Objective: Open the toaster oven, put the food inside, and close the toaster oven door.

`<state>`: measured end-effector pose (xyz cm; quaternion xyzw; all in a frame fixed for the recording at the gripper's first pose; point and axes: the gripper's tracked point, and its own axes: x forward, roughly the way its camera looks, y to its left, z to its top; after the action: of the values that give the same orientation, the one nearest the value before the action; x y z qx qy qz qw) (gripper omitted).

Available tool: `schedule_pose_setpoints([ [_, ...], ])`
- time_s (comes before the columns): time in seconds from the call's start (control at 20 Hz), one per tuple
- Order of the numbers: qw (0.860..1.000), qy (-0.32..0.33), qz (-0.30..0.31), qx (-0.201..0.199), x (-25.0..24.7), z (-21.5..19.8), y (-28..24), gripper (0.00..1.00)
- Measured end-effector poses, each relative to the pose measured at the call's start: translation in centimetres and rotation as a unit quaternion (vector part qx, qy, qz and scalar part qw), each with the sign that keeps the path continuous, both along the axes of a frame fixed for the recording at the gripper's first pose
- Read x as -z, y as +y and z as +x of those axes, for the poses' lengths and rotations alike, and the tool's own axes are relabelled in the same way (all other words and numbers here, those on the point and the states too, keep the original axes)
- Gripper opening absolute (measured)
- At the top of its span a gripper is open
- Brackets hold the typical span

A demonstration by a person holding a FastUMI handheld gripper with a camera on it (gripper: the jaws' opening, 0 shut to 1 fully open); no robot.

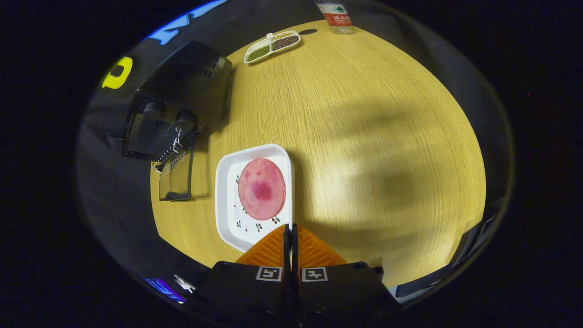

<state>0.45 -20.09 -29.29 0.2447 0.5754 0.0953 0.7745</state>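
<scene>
1. Hand-held gripper: fingers pressed together, nothing between them, tips over the near edge of the tray.
2. White rectangular plastic tray with small cherry prints sits on the round light-wood table, just ahead of the fingers and slightly left.
3. Food: round pink slice with a darker red blotch in the middle, lying flat in the tray's far half.
4. Black toaster oven stands at the table's left edge, far-left of the tray, two round knobs visible on its front.
5. Oven's glass door is swung down open, lying flat just left of the tray, apart from it. Wire rack edge shows at the hinge.
6. White divided dish with green and dark grains sits far, beyond the oven.
7. Clear bottle with red label stands at the far edge, right of the dish.
</scene>
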Motion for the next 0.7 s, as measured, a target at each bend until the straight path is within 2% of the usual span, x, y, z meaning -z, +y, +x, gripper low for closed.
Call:
schedule_pose_setpoints([
  [0.35,0.994,-0.035,0.043,0.091,-3.5,-3.6,0.5,0.02],
  [0.7,0.984,-0.065,0.103,0.133,-7.1,-9.1,5.2,0.02],
])
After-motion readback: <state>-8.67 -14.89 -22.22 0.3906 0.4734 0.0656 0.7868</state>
